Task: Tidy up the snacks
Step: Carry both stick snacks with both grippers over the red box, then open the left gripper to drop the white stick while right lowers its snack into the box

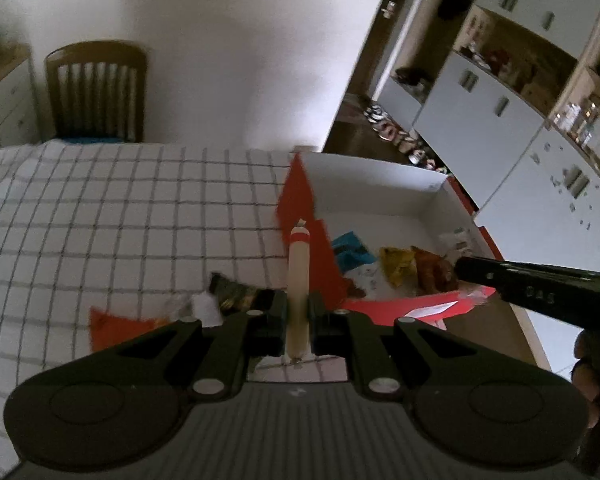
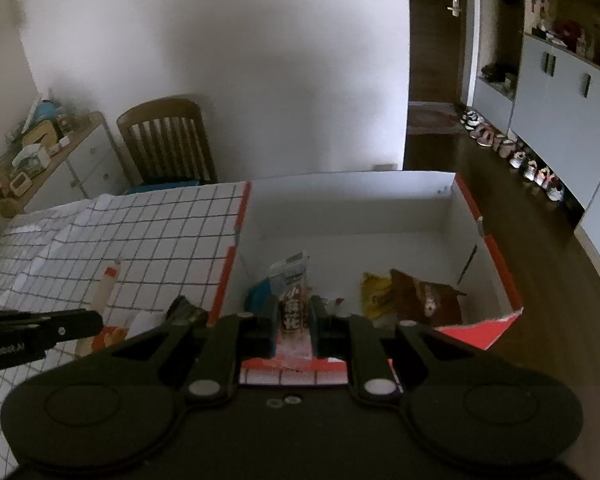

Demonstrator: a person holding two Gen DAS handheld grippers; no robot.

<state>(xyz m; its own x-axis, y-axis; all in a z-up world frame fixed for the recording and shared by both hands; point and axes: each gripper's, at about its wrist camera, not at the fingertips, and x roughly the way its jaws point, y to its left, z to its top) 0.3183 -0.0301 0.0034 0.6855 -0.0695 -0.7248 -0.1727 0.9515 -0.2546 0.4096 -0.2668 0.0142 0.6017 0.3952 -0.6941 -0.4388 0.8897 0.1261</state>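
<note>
At lower centre of the left wrist view, the left gripper (image 1: 298, 312) clamps a pale, red-capped sausage stick (image 1: 298, 276) beside the red-and-white cardboard box (image 1: 380, 184); the right gripper (image 2: 294, 320) pinches a printed red-brown snack packet (image 2: 294, 316) above the box's (image 2: 356, 204) near edge, lower centre.

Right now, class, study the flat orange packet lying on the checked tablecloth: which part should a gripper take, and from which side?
Probably the orange packet is best pinched at its exposed left edge, coming from above and the left. It lies flat on the tablecloth, and the dark packet crowds its right side.
</note>
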